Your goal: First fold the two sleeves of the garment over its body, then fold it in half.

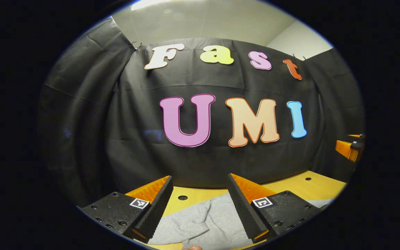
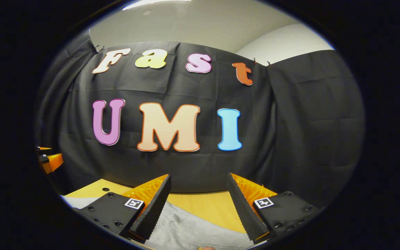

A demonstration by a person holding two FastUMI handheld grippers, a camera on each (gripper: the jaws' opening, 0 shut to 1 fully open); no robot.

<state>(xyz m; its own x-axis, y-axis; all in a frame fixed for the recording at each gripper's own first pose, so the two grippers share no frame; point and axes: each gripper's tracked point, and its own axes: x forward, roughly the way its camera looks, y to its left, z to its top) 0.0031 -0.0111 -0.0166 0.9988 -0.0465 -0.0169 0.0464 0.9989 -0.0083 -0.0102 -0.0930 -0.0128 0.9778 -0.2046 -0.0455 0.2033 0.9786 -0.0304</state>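
- A wooden tabletop [image 1: 300, 185] with small dark holes runs up to the black cloth wall [image 1: 92, 114]; in the right gripper view the same tabletop [image 2: 200, 205] meets the wall [image 2: 307, 132] behind the fingers.
- The grey garment [image 1: 203, 222] lies flat on the table, with a rumpled fold at its near left part in the left gripper view; in the right gripper view the garment [image 2: 182, 229] covers the lower left of the table.
- The left gripper [image 1: 198, 208] is held level above the garment, facing the wall, its fingers spread wide with nothing between them.
- The right gripper [image 2: 198, 208] is likewise held level over the garment's edge, fingers wide apart and holding nothing.
- Each gripper's body also shows at the other view's edge: the right gripper at the far right of the left gripper view, the left gripper [image 2: 49, 161] at the far left of the right gripper view.
- Most of the garment is cut off below, so its sleeves cannot be made out.
- A sliver of a fingertip [image 1: 191, 247] shows at the bottom edge.
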